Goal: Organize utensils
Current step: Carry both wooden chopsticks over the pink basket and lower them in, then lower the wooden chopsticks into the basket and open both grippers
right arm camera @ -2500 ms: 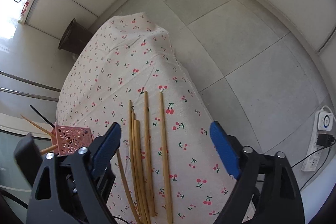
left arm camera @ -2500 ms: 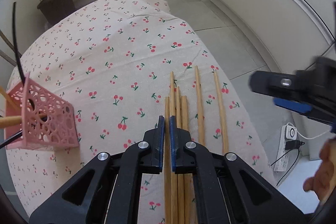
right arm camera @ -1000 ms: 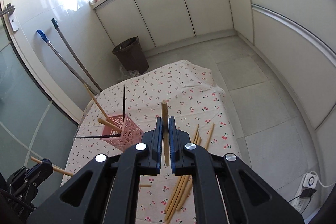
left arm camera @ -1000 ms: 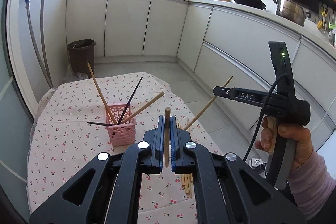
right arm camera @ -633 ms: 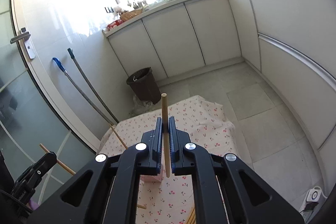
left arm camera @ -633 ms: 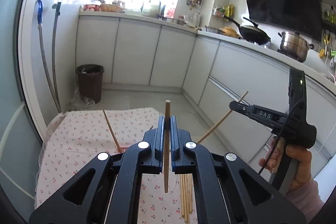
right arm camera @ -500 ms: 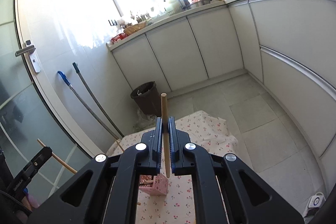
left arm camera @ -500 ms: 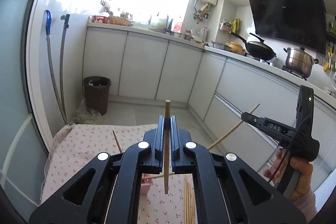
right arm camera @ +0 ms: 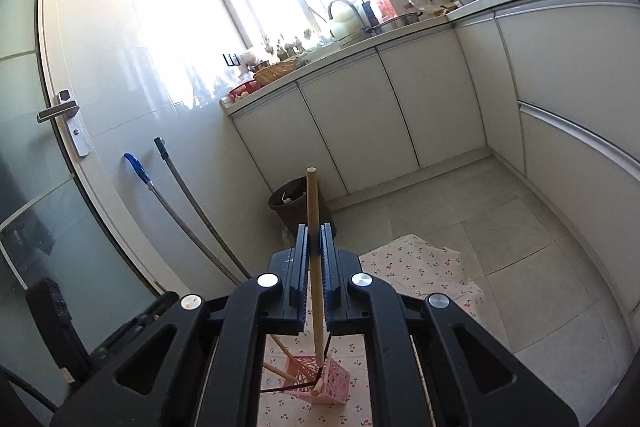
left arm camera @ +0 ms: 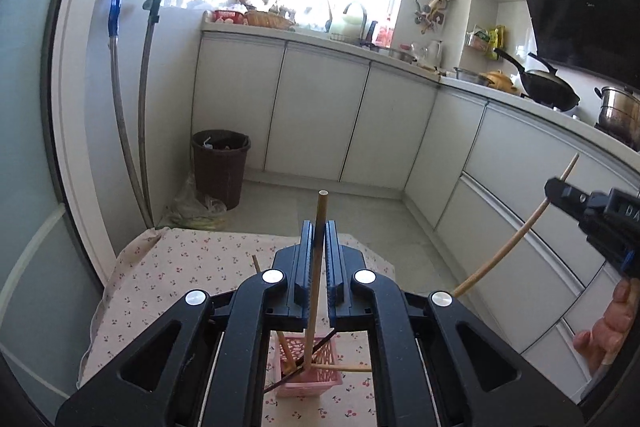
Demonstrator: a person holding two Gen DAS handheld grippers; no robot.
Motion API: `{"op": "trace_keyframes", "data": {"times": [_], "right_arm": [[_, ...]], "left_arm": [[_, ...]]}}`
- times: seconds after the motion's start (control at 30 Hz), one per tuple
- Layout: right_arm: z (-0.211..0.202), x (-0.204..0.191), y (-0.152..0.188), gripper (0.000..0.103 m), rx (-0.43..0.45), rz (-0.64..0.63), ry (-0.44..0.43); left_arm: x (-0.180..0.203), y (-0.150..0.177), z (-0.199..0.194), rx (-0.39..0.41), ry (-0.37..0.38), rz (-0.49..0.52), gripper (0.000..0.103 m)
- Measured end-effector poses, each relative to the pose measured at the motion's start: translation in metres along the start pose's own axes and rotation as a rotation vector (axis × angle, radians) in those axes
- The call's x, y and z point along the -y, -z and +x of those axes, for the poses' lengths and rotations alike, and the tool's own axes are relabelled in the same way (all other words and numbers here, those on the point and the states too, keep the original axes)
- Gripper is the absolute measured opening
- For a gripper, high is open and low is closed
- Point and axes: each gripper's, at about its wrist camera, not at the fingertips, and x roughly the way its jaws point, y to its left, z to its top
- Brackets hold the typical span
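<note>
I am holding one wooden chopstick in each tool. The left gripper [left arm camera: 316, 267] is clenched on a wooden chopstick [left arm camera: 318, 247], which stands close to upright between the jaws, blunt end up, lower end reaching down to the pink lattice holder [left arm camera: 308, 373]. The right gripper [right arm camera: 314, 263] is likewise clenched on a second wooden chopstick [right arm camera: 313, 227], near vertical, its lower end at the rim of the pink lattice holder [right arm camera: 320, 383]. In the left view the right tool shows at the edge of the frame with its stick slanting down from it.

The holder is sitting on the cherry-print tablecloth [left arm camera: 168, 267] directly below both tools. It is already carrying several sticks, pale wooden ones and thin dark ones, all leaning at mixed angles; at least one pale stick is poking out sideways through the lattice.

Judgement: I am in the insertion step, both sticks lined up over the opening. To do it well I am planning to keep each stick steep, aim the tips at the open gaps between the leaning sticks, and lower until the tips are well inside before letting go. The holder looks light, so a sideways push on its wall could tip it. Entering one stick at a time should avoid the two colliding
</note>
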Motion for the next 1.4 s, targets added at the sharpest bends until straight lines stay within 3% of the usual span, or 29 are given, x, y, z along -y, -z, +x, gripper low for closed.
{"op": "trace_keyframes", "data": {"times": [0.1, 0.17, 0.37, 0.8, 0.83, 0.87, 0.9, 0.97, 1.0, 1.1, 1.13, 1.17, 1.27, 1.4], "right_arm": [[0.008, -0.008, 0.005, 0.006, -0.014, -0.014, -0.006], [0.014, -0.014, 0.009, 0.006, -0.032, -0.023, -0.009], [0.034, -0.031, 0.028, 0.006, -0.072, -0.085, 0.028], [0.061, -0.048, 0.051, 0.006, -0.095, -0.124, 0.055], [0.06, -0.049, 0.05, 0.006, -0.09, -0.121, 0.049], [0.058, -0.05, 0.049, 0.006, -0.084, -0.119, 0.043], [0.055, -0.05, 0.047, 0.006, -0.077, -0.116, 0.036], [0.047, -0.051, 0.044, 0.006, -0.066, -0.109, 0.021], [0.043, -0.051, 0.042, 0.006, -0.059, -0.107, 0.014], [0.031, -0.052, 0.035, 0.006, -0.037, -0.096, -0.009], [0.028, -0.052, 0.033, 0.006, -0.033, -0.089, -0.02], [0.025, -0.051, 0.03, 0.006, -0.03, -0.08, -0.028], [0.018, -0.047, 0.024, 0.006, -0.024, -0.057, -0.048], [0.015, -0.042, 0.021, 0.006, -0.022, -0.055, -0.041]], "left_arm": [[-0.011, 0.005, 0.002, -0.024, 0.0, -0.032, 0.01], [-0.022, 0.004, -0.006, -0.006, -0.019, -0.066, 0.018], [-0.049, -0.003, -0.028, 0.026, -0.056, -0.167, 0.025], [-0.055, -0.008, -0.031, -0.013, -0.078, -0.173, 0.03], [-0.06, -0.009, -0.029, -0.035, -0.095, -0.179, 0.035], [-0.066, -0.01, -0.021, -0.1, -0.131, -0.164, 0.047], [-0.074, -0.008, -0.009, -0.186, -0.175, -0.145, 0.051], [-0.099, 0.005, 0.015, -0.331, -0.227, -0.164, 0.053], [-0.113, 0.018, 0.033, -0.439, -0.236, -0.171, 0.053], [-0.142, 0.071, 0.09, -0.737, -0.185, -0.177, 0.053], [-0.146, 0.086, 0.106, -0.797, -0.189, -0.168, 0.053], [-0.147, 0.098, 0.121, -0.831, -0.202, -0.134, 0.053], [-0.141, 0.115, 0.154, -0.837, -0.241, 0.016, 0.053], [-0.15, 0.132, 0.195, -0.861, -0.263, 0.014, 0.053]]}}
